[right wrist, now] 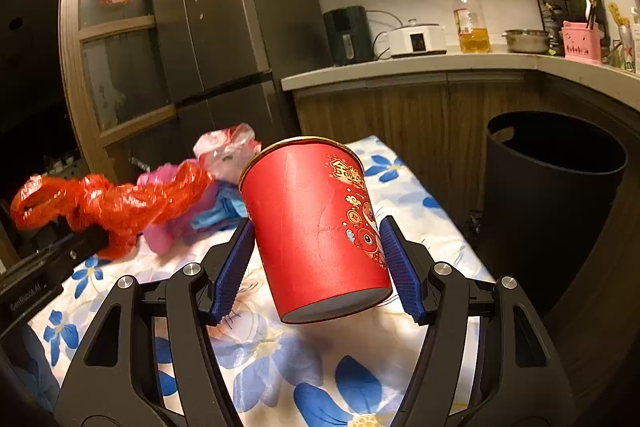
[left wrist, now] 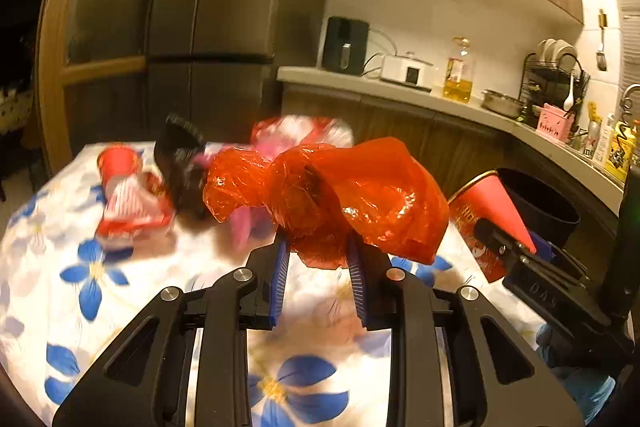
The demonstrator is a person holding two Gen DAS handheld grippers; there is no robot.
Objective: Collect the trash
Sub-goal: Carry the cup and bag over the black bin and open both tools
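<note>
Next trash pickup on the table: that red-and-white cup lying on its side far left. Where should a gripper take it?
Grip the red-and-white cup across its body, coming from above with one finger on each long side. It lies tipped over on the tablecloth, so the rim faces sideways and offers no top opening. The view is blurred, so exact tilt is uncertain.

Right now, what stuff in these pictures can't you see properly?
- Inside of the black bin: right wrist view, too dark to tell what it holds.
- Trash pile behind the red plastic bag: left wrist view, blurred and partly covered by the bag.
- Inside of the red paper cup: right wrist view, its mouth faces away.
- Small bottles by the sink: left wrist view, cut off at the edge, labels too small.
</note>
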